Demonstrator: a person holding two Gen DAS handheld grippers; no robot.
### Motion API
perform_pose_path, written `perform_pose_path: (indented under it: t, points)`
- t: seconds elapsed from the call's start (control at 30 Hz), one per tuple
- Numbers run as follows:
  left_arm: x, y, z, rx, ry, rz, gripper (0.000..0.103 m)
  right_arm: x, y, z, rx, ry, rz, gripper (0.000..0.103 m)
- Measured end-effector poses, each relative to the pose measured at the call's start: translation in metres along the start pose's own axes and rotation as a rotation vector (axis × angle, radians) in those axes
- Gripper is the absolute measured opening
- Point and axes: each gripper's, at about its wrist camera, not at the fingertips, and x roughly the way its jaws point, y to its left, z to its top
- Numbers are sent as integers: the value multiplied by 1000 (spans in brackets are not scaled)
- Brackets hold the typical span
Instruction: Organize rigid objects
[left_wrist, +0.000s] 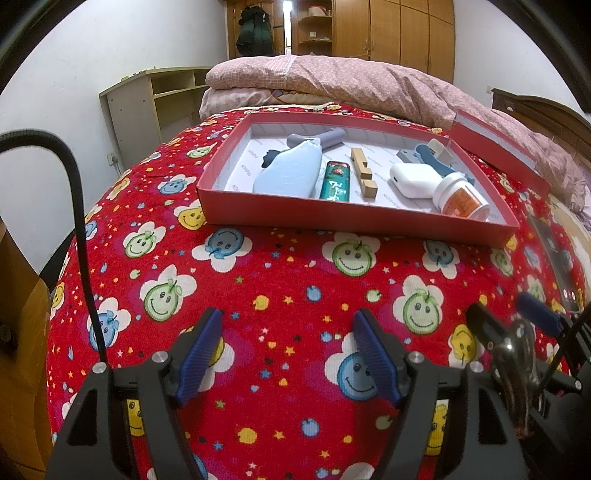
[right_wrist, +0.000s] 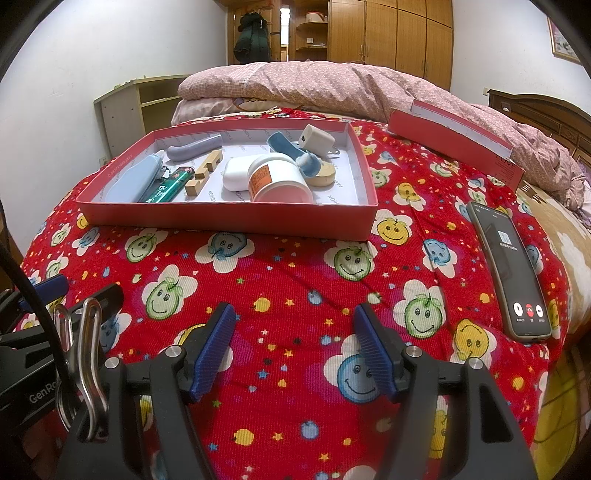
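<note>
A shallow red box (left_wrist: 354, 221) (right_wrist: 229, 218) rests on the red smiley bedspread. Inside it lie a pale blue case (left_wrist: 291, 171) (right_wrist: 129, 181), a green tin (left_wrist: 335, 181) (right_wrist: 166, 188), a wooden block (left_wrist: 364, 173) (right_wrist: 203, 171), a white earbud case (left_wrist: 410, 181) (right_wrist: 236, 173), a white jar with an orange label (left_wrist: 460, 195) (right_wrist: 277, 181), a grey-purple handle (left_wrist: 332, 138) (right_wrist: 194, 147), a blue spoon-like piece (right_wrist: 288, 147) and a white charger (right_wrist: 317, 138). My left gripper (left_wrist: 288, 328) and right gripper (right_wrist: 295, 325) hover over bare bedspread in front of the box, both open with nothing between the blue pads.
The red box lid (right_wrist: 454, 142) (left_wrist: 498, 147) leans against a pink quilt (right_wrist: 332, 85) behind the box. A phone (right_wrist: 509, 269) with a lit call screen lies at the right. A wooden shelf unit (left_wrist: 147, 103) stands left of the bed.
</note>
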Motion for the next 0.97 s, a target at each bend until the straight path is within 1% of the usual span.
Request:
perform_pose_path:
  t: [0.97]
  points:
    - [-1,0,-1,-3,-2,4,79,0,0,0,0,0,0,69]
